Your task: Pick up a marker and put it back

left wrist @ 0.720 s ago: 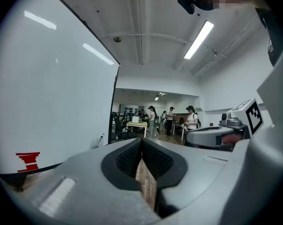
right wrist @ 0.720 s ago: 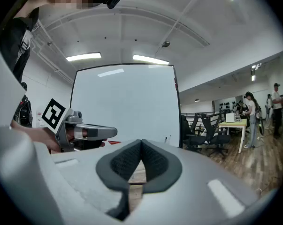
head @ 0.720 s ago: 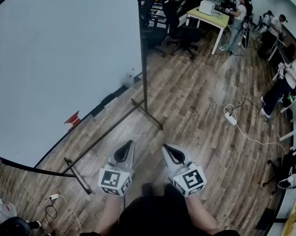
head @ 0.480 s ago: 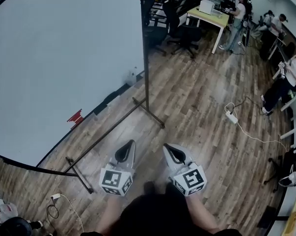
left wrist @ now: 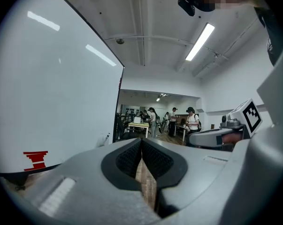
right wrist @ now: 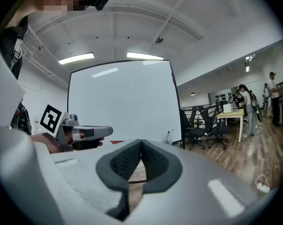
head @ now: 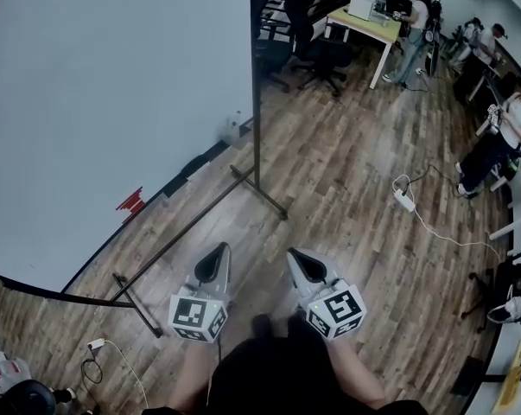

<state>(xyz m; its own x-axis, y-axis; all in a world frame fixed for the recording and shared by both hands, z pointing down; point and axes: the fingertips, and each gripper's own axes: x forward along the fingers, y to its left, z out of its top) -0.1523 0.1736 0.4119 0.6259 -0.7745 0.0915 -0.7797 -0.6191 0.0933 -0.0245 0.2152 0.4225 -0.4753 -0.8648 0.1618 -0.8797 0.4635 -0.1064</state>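
1. Head view: whiteboard [head: 113,102] fills the left half. It stands on a dark frame whose foot bars [head: 260,195] rest on the wood floor [head: 346,188].
2. Far end, top right: yellow-topped desk [head: 372,26] with black office chairs [head: 322,57] just beside it. People stand by the desk and along the right edge, well apart from the board.
3. Left gripper [head: 217,249]: held low in front of the person, level, tip toward the board frame. In the left gripper view the jaws are fully together at the tip [left wrist: 141,142], nothing between them, only floor showing in the gap lower down.
4. Right gripper [head: 293,254]: just beside the left one, roughly parallel to it. In the right gripper view its pads [right wrist: 153,159] meet at the tip, clamped on nothing.
5. White power strip [head: 404,201] with its cable on the floor, right of centre.
6. Red mark [head: 130,204] low on the board face.
7. Marker: the only candidate is a small white upright item [head: 232,130] at the board's lower right corner, near the frame post. Too small to confirm. Well apart from both grippers.
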